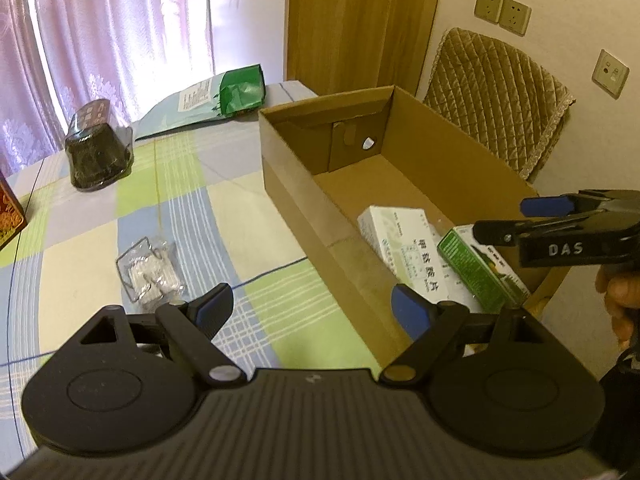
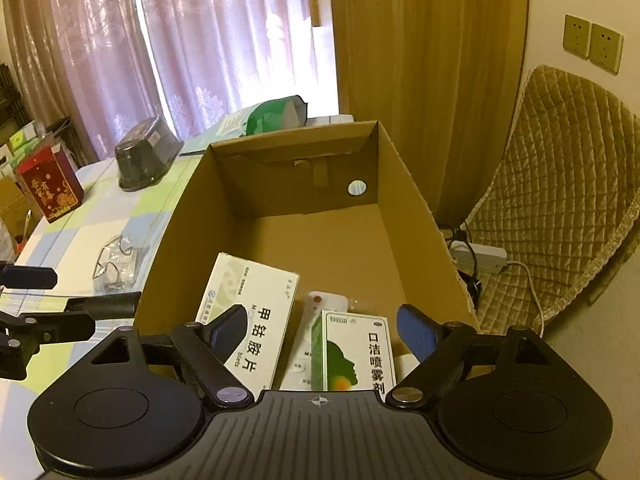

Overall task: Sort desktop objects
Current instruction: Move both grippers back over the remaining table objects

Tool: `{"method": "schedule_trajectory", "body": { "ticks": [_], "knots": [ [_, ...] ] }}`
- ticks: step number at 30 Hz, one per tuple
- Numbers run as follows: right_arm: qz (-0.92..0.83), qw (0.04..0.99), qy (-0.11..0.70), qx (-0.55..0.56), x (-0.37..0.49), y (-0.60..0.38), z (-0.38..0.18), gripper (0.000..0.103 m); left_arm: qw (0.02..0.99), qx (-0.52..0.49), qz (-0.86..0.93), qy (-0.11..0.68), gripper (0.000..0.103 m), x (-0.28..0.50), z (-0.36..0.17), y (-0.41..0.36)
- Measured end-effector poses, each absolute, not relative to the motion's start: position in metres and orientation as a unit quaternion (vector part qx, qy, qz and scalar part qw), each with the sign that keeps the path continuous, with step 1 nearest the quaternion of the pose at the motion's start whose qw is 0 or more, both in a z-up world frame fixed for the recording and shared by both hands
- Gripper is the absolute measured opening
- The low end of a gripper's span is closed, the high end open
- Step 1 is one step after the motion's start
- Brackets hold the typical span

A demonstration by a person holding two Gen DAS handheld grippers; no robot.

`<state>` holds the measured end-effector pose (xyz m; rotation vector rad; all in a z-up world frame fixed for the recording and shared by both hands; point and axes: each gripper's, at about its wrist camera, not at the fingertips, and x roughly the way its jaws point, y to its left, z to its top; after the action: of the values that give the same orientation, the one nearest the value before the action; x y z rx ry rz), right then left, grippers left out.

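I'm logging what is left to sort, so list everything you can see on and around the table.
cardboard box: 1, brown, open, on the table's right part
medicine boxes: 2, white and green-white, inside the box's near end
white flat item: 1, between them, kind unclear
clear plastic packet: 1, on the tablecloth left of the box
dark tub: 1, far left
green bag: 1, far edge
red carton: 1, left edge
tablecloth: 1, checked
chair: 1, tan quilted, right
left gripper: open, over the box's left wall
right gripper: open, over the medicine boxes
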<state>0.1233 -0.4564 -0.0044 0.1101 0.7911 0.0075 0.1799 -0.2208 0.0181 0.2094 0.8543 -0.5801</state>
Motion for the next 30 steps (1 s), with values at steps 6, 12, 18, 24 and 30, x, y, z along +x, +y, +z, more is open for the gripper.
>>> {"method": "schedule_trajectory", "body": {
  "ticks": [6, 12, 18, 24, 30],
  "knots": [
    [0.005, 0.921, 0.385, 0.058, 0.115, -0.451, -0.001, 0.085, 0.864, 0.094, -0.26, 0.42, 0.083, 0.17, 0.01, -0.197],
    [0.021, 0.924, 0.378, 0.056, 0.107, -0.432, 0.006, 0.085, 0.865, 0.085, -0.235, 0.434, 0.083, 0.16, 0.001, -0.165],
    [0.044, 0.927, 0.368, 0.052, 0.098, -0.403, 0.016, 0.085, 0.868, 0.08, -0.217, 0.44, 0.083, 0.15, -0.002, -0.137],
    [0.077, 0.932, 0.351, 0.042, 0.085, -0.37, 0.031, 0.085, 0.87, 0.074, -0.201, 0.444, 0.083, 0.136, -0.002, -0.109],
    [0.116, 0.93, 0.348, 0.011, 0.076, -0.331, 0.037, 0.085, 0.874, 0.068, -0.19, 0.441, 0.083, 0.123, 0.003, -0.081]
  ]
}}
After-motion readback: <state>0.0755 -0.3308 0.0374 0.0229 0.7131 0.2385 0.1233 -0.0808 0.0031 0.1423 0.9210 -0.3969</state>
